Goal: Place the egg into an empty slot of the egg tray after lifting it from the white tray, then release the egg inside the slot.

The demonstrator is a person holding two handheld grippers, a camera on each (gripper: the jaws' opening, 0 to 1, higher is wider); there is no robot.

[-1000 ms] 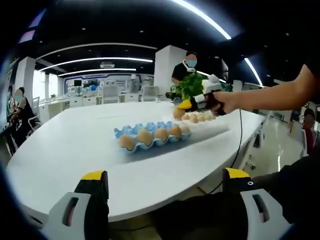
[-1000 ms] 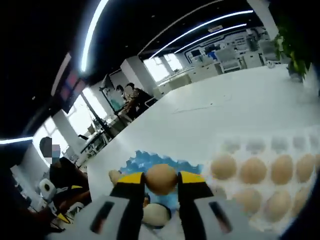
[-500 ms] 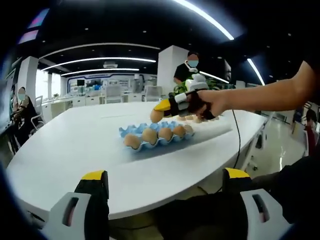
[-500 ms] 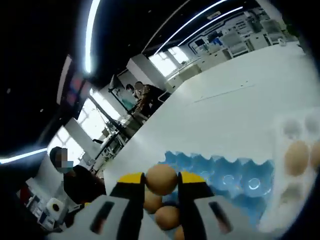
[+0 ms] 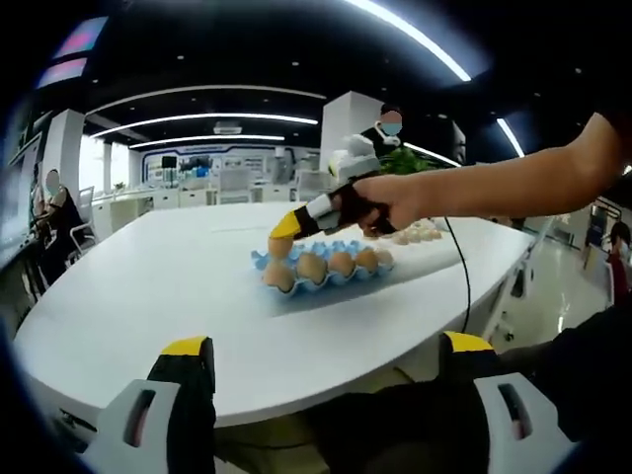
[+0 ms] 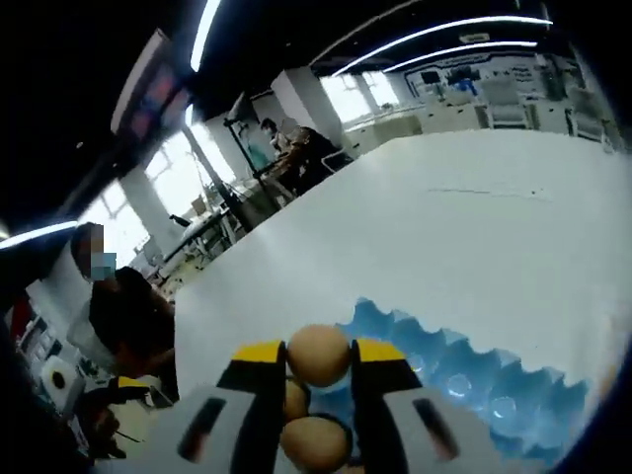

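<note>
Egg (image 6: 318, 355) now over blue tray's (image 6: 474, 380) end.

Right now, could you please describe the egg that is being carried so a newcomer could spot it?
On the large white table lies a blue moulded egg tray. Over its near end hangs the right gripper, whose yellow-tipped jaws pinch one brown egg; the other eggs sit in slots.
</note>
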